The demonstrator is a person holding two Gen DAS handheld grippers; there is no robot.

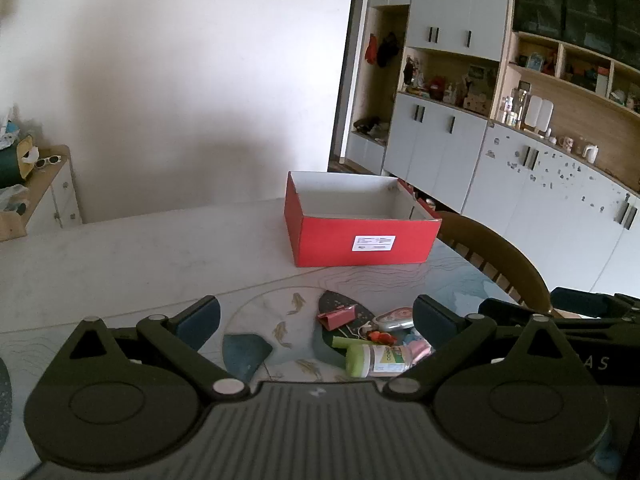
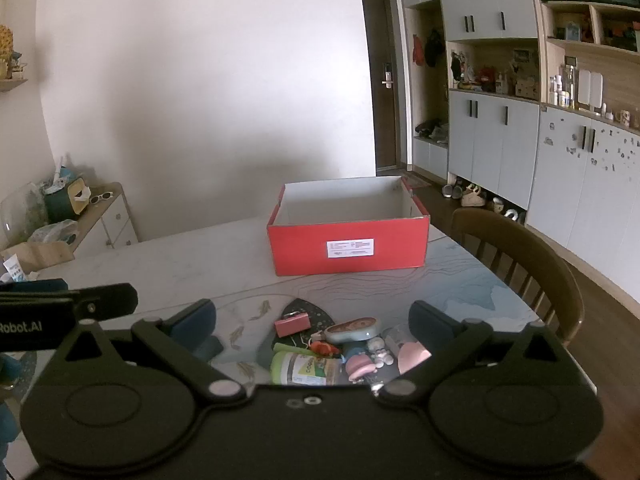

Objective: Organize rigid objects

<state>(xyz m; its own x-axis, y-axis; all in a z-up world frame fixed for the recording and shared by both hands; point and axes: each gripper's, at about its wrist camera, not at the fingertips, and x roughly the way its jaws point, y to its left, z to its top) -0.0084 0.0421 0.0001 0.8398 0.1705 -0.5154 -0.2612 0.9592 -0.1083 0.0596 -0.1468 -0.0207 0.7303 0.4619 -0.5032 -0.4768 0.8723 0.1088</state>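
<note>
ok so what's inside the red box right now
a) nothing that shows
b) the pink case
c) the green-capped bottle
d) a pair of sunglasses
a: the red box shows only bare white inner walls, while the green-capped bottle and the small pink case lie on the table in front of it.

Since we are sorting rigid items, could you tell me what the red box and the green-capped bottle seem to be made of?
Red box: apparently cardboard, matte red outside, plain pale inside, with thin folded walls and a paper label. Green-capped bottle: probably plastic, with a translucent body, a smooth green cap and a printed label.

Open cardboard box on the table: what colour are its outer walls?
Red outside, white inside; clearest in the right wrist view.
</note>
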